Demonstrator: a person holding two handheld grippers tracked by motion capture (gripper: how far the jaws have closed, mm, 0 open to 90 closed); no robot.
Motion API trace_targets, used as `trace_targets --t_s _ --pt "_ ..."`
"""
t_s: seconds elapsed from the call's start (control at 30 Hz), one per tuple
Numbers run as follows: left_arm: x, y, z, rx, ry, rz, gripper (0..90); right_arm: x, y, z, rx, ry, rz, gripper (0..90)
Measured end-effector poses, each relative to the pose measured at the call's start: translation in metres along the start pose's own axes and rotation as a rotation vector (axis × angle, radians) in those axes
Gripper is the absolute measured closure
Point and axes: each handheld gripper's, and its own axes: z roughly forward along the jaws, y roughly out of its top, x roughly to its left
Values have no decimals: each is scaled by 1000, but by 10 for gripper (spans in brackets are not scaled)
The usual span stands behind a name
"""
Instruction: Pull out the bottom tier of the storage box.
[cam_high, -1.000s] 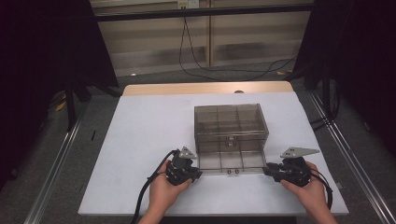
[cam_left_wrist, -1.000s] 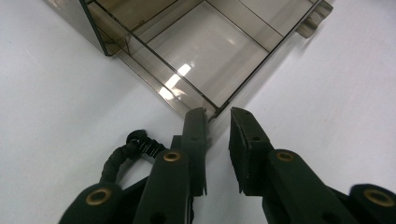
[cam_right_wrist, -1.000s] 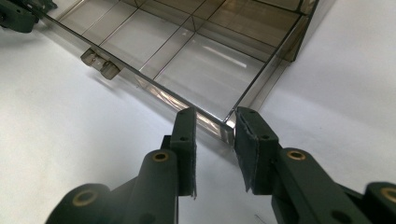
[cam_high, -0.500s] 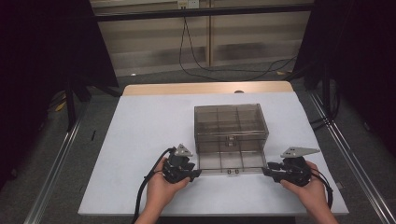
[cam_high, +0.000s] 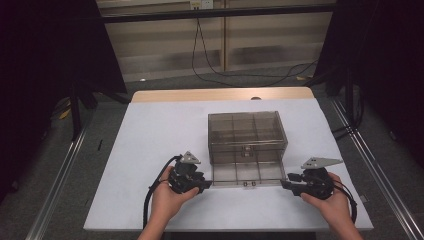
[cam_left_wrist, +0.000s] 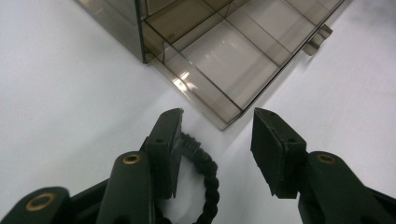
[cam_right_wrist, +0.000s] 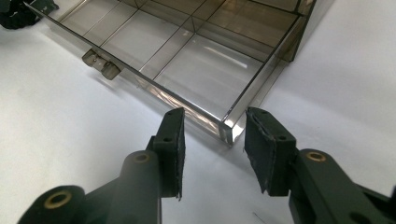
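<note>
Two grippers, left (cam_high: 204, 185) & right (cam_high: 285, 184), sit at the near corners of the smoky plastic box's (cam_high: 247, 135) flat-lying lid (cam_high: 246, 172), mid-worktop (cam_high: 150, 135); fingers spread, just been opening, pinching nothing, prob. letting it rest.

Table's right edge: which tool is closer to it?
Right. The right tool is at the clear box's front right corner, near that edge; the left tool, at its front left. Both tools' jaws have just been opening around those corners.
</note>
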Motion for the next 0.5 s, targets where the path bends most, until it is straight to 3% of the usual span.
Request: trace_targets --t_s 0.17,0.5 --pt "4 -1 -1 19 25 -6 516 0 0 0 -2 4 -1 567" --pt "9 -2 -4 33 30 -27 496 -1 0 -1 -4 2 6 517"
